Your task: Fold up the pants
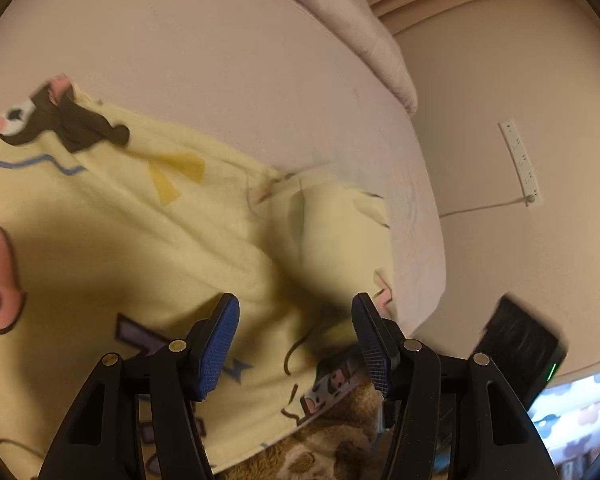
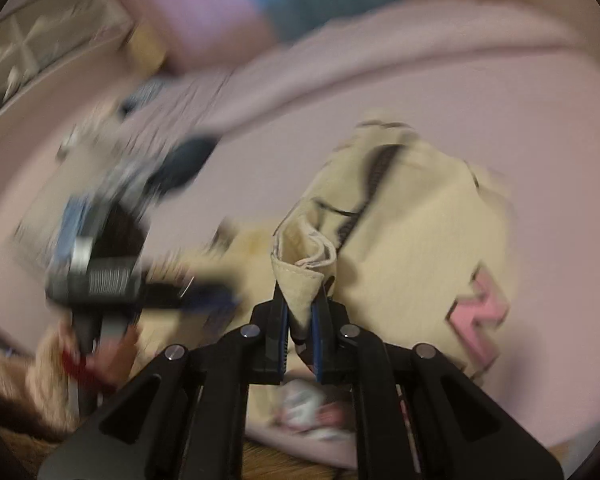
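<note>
Pale yellow pants (image 1: 140, 220) with cartoon prints lie spread on a pink bed. My left gripper (image 1: 296, 340) hovers just over them near the bed's edge, open, with its blue pads (image 1: 220, 344) wide apart and nothing pinched between them. In the right wrist view the pants (image 2: 412, 240) are bunched and partly lifted. My right gripper (image 2: 300, 320) is shut on a folded edge of the cream fabric, which rises in a peak from its jaws. The left gripper (image 2: 204, 292) shows there as a blur to the left, low over the fabric.
The pink bed sheet (image 1: 220, 60) stretches away, with a rolled blanket (image 1: 360, 20) at its far side. Beyond the bed edge, a white power strip (image 1: 520, 160) lies on the floor. A brown patterned fleece (image 1: 332, 440) sits below the gripper. A black device with a green light (image 1: 520, 344) is at the right.
</note>
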Tool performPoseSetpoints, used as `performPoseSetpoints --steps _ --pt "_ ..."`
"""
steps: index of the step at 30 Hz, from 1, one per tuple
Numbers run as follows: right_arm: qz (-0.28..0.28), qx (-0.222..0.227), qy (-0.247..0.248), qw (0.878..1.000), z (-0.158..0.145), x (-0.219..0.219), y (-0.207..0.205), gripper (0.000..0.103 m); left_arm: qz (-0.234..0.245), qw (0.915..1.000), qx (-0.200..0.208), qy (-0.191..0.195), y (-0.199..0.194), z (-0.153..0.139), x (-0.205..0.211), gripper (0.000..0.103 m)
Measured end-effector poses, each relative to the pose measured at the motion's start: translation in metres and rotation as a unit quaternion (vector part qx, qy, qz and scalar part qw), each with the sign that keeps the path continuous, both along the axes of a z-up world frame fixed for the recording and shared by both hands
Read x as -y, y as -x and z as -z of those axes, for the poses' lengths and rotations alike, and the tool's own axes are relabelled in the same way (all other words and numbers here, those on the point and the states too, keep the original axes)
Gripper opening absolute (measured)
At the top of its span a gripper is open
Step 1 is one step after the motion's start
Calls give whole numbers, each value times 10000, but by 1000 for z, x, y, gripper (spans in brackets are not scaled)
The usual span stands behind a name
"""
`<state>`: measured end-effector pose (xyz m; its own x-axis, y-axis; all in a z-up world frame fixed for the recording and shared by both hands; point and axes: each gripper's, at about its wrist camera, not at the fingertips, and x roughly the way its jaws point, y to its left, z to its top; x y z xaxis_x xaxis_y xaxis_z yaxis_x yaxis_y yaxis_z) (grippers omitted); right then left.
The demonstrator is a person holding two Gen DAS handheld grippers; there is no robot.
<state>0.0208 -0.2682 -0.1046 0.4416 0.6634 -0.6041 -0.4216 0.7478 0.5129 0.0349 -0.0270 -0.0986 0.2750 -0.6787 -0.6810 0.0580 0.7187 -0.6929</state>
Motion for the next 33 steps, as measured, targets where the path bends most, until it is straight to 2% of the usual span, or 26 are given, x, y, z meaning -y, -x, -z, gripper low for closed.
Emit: performPoseSetpoints --steps 3,5,7,8,10,12,15,17,20,22,23,25,27,31,33 --pt "-264 -265 362 9986 31 -37 0 10 75 9999 -104 -83 -8 10 3 57" --pt "-244 -229 367 9988 33 -41 4 10 30 9998 -163 -77 -13 15 7 57" --pt "-237 -204 249 9992 27 -37 4 10 -6 10000 -7 3 -16 10 10 56" --pt "-231 -183 189 9994 23 -33 3 10 32 9999 94 38 -18 6 14 51" --pt "-239 -52 141 9996 15 -31 9 10 201 9996 167 91 -23 0 24 24" --pt "-222 125 199 9995 4 -33 14 10 274 9988 401 -117 -21 -12 29 5" --pt "-218 235 152 9994 -10 -36 26 10 194 9963 791 -289 -11 -34 21 5" --pt "-338 316 46 9989 -21 -42 12 10 142 9944 967 -405 -3 -47 10 5" --pt "-678 418 -139 9967 -31 -65 17 10 -36 9867 1264 -1017 4 -58 -4 5" --pt "-949 417 -184 9944 -30 -85 17 10 -129 9805 1388 -1386 10 -55 -19 5" --pt "-1093 413 -88 9931 -26 -99 16 10 -175 9789 1328 -1542 10 -50 -25 5" --pt "-1255 302 96 9916 -14 -122 8 10 -277 9768 961 -1892 6 -29 -39 5" --pt "-1346 45 326 9904 4 -143 4 11 -372 9750 665 -2086 1 -8 -47 5" --pt "-1313 -238 882 9871 25 -164 1 16 -404 9763 580 -2045 -2 -1 -49 5" --pt "-1322 -277 830 9874 25 -164 2 26 -344 9740 624 -2150 1 -2 -53 5"
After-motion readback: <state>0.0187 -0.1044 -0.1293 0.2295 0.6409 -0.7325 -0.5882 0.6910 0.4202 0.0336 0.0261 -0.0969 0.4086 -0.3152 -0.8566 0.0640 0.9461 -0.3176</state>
